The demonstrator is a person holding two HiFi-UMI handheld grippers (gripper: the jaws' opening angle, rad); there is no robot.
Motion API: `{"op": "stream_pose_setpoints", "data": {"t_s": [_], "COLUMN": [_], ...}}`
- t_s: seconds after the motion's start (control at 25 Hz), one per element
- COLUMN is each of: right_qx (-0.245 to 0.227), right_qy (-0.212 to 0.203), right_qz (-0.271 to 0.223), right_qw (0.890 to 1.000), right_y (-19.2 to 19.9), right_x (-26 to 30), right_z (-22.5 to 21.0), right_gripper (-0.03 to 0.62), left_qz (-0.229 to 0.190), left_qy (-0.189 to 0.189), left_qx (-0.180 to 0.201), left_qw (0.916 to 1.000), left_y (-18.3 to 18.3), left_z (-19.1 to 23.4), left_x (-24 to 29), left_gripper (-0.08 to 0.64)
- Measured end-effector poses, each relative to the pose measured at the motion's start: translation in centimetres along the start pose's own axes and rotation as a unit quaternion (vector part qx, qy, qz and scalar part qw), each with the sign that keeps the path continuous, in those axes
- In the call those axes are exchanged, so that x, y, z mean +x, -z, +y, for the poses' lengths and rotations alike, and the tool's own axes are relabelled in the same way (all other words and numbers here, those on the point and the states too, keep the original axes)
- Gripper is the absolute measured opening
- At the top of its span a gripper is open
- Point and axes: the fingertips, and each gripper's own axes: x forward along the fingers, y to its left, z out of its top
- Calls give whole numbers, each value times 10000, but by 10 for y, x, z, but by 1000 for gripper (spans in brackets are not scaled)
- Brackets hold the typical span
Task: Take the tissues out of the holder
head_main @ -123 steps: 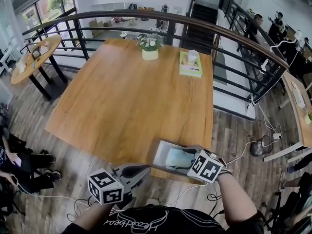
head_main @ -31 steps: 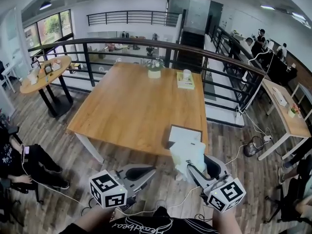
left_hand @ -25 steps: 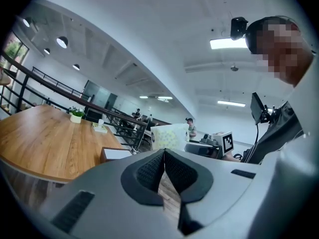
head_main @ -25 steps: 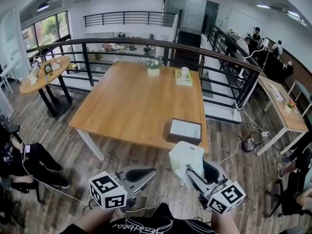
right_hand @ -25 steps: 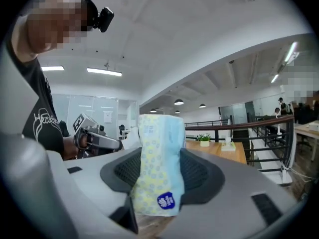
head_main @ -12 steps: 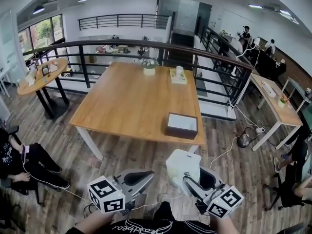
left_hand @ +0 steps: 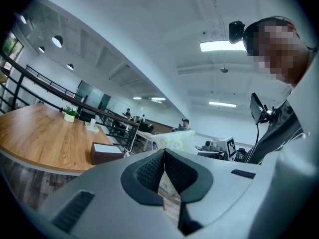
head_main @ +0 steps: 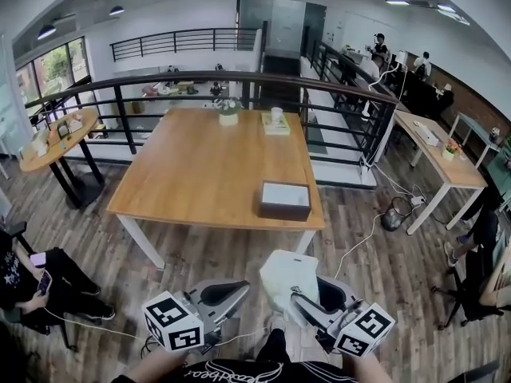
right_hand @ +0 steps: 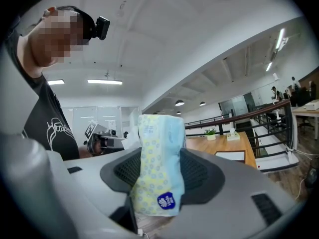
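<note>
One-handed, clamping the tissue pack (head_main: 287, 271) in the right hand-held gripper (head_main: 302, 300) past the table's (head_main: 200, 166) near edge, over the floor (head_main: 375, 262), with the left hand-held gripper (head_main: 233, 292) closed on nothing. Risks a drop if the soft pack squirms loose, well away from the holder (head_main: 285, 200) by the table's near right corner.

The person holds both tools low in front of the torso, side by side and level, angled slightly toward each other. The left tool (head_main: 239, 289) has its jaws together, the ribbed pads (left_hand: 149, 171) meeting at their tips with nothing between them. The right tool (head_main: 296, 299) has its jaws spread, their pads (right_hand: 200, 173) pressing on either side of an upright tissue pack (right_hand: 158, 171). The left forearm (head_main: 137, 371) and right forearm (head_main: 369, 367) barely show at the bottom edge of the head view.
</note>
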Motion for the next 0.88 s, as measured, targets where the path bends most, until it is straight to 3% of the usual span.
{"op": "stream_pose_setpoints", "data": {"t_s": [0.88], "right_qx": [-94], "right_qy": [305], "right_qz": [31], "right_qw": [9995], "right_y": [12], "right_x": [-19], "right_z": [-6], "right_gripper": [235], "left_qz": [102], "left_qy": [184], "left_qx": [-16], "left_qw": [9998], "left_y": [14], "left_z": [-9], "left_x": [15], "left_gripper": [14]}}
